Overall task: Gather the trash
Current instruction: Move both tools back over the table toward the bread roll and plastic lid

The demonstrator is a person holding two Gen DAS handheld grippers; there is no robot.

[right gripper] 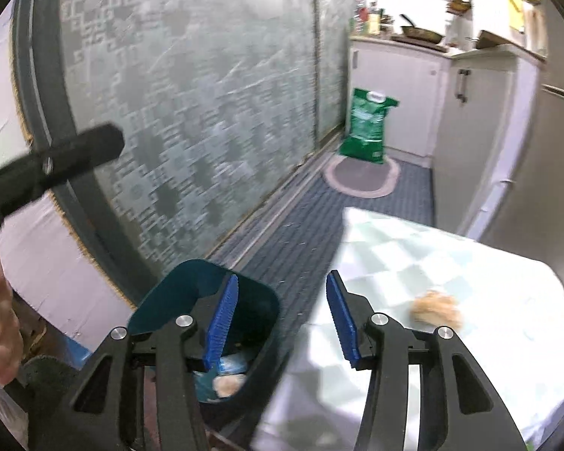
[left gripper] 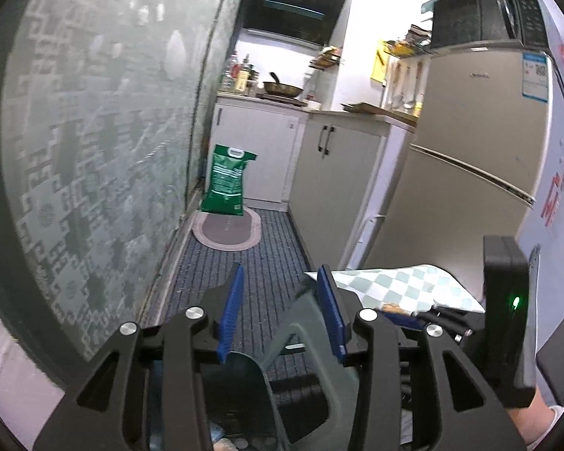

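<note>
A dark teal trash bin (right gripper: pixel 203 289) stands on the floor beside the table, under my right gripper's left finger. Inside lie a pale crumpled piece (right gripper: pixel 229 383) and a blue-white wrapper (right gripper: pixel 231 363). My right gripper (right gripper: pixel 282 319) hangs open and empty above the gap between bin and table. A crumpled brownish wad (right gripper: pixel 436 310) rests on the checked tablecloth (right gripper: pixel 451 255), right of that gripper. My left gripper (left gripper: pixel 280 312) is open over the bin (left gripper: pixel 240 387). The bin's grey-green wall (left gripper: pixel 304 323) rises beside its right pad, and the left pad is clear of it.
A frosted patterned glass door (left gripper: pixel 94 131) runs along the left. A striped blue carpet (left gripper: pixel 267 248) leads to an oval mat (left gripper: pixel 227 231) and a green sack (left gripper: pixel 225 182). White cabinets (left gripper: pixel 338 173) and a beige fridge (left gripper: pixel 470 143) line the right.
</note>
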